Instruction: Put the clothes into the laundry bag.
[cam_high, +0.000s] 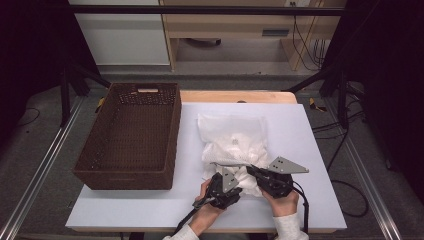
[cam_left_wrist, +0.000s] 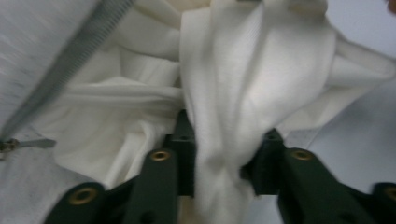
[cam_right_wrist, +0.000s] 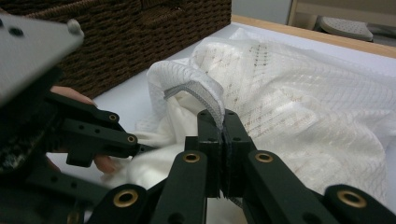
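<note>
White garment (cam_high: 235, 150) in mesh laundry bag (cam_high: 250, 131) on tabletop (cam_high: 310, 145). Right gripper (cam_right_wrist: 223, 122) fingers pinch bag's zipper edge; left gripper (cam_left_wrist: 229, 149) fingers clamp garment fold. Best: hold edge steady, draw cloth out slowly.

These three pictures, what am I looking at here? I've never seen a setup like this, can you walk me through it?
A person sits at a white table and holds a hand-operated two-jaw gripper in each hand. The wide picture comes from a camera above; the other two come from cameras riding on each gripper, looking along its black jaws. On the table lie a brown wicker basket and a white mesh laundry bag with white cloth coming out of it. The right gripper is shut on the bag's zipper edge. The left gripper has a fold of the white cloth between its jaws, apparently pulling it out.
</note>
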